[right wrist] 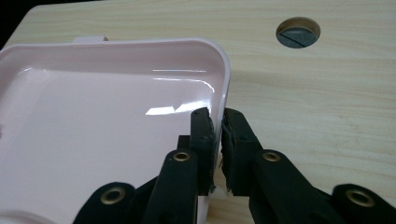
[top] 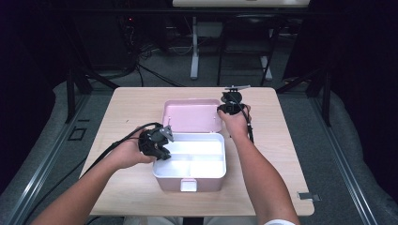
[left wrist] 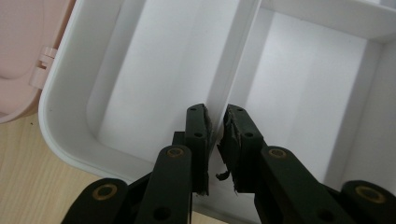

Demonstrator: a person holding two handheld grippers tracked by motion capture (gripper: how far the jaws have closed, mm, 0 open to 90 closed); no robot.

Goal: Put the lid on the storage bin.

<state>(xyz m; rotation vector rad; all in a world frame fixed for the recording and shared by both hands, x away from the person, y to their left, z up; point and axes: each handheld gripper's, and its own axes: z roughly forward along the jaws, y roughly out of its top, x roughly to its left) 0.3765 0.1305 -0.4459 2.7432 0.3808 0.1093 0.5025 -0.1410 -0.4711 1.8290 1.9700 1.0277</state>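
Observation:
A white compartment box [top: 189, 174] stands open in the middle of the wooden table, its pink lid [top: 192, 116] folded back flat behind it. At the box's left edge my left gripper [top: 162, 152] reaches in from above. In the left gripper view its jaws [left wrist: 215, 114] are closed on the white divider wall [left wrist: 233, 60] between two empty compartments. My right gripper [top: 224, 110] is at the lid's far right corner. In the right gripper view it [right wrist: 217, 116] pinches the pink lid's raised rim [right wrist: 223, 79], one pad inside and one outside.
The light wood table [top: 131, 108] has a round cable hole [right wrist: 298, 32] beyond the lid. A latch tab [top: 188, 185] sits on the box's front wall. A small metal plate [top: 309, 196] lies at the table's near right corner. Desk legs and cables stand behind.

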